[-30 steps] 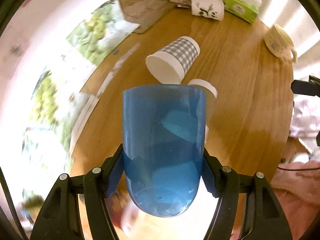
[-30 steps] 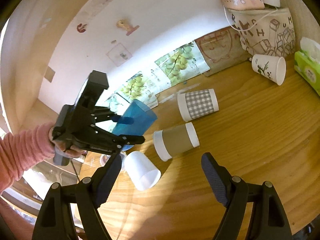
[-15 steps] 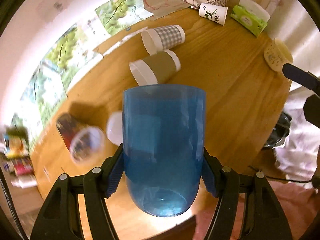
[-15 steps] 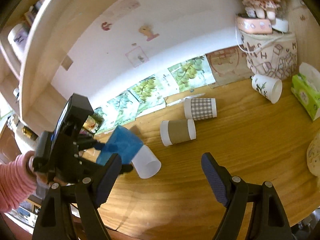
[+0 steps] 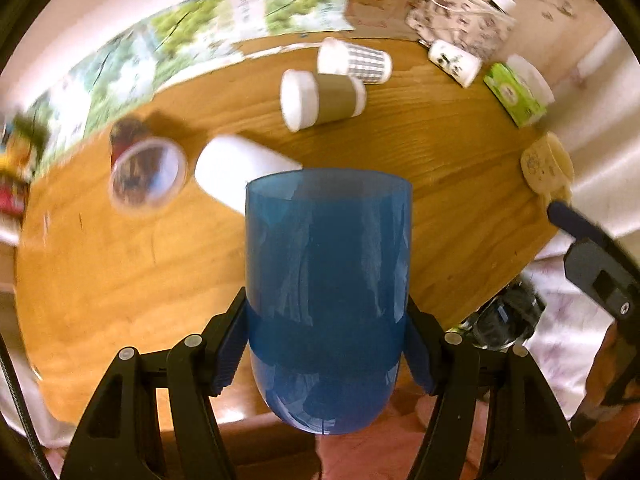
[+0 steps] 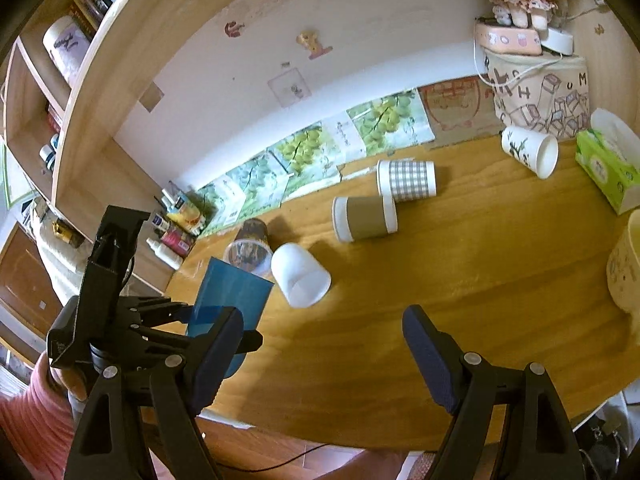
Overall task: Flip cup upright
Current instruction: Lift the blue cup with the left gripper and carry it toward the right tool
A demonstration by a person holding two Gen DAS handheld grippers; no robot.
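Note:
My left gripper (image 5: 326, 344) is shut on a translucent blue cup (image 5: 326, 280) and holds it in the air near the table's front left edge, its open rim pointing away from the camera. In the right wrist view the blue cup (image 6: 234, 296) tilts up to the right in that gripper (image 6: 208, 326). My right gripper (image 6: 324, 340) is open and empty above the wooden table (image 6: 460, 280).
Several cups lie on their sides: white (image 6: 300, 276), brown (image 6: 364, 218), checked (image 6: 406, 180), a printed one (image 6: 528, 150) and a clear one (image 6: 250, 246). A green tissue box (image 6: 608, 168) and a cream mug (image 6: 624, 264) stand at the right.
My left gripper has drawn back toward the table's front left with the blue cup and turned it. My right gripper has pulled back and higher, still open.

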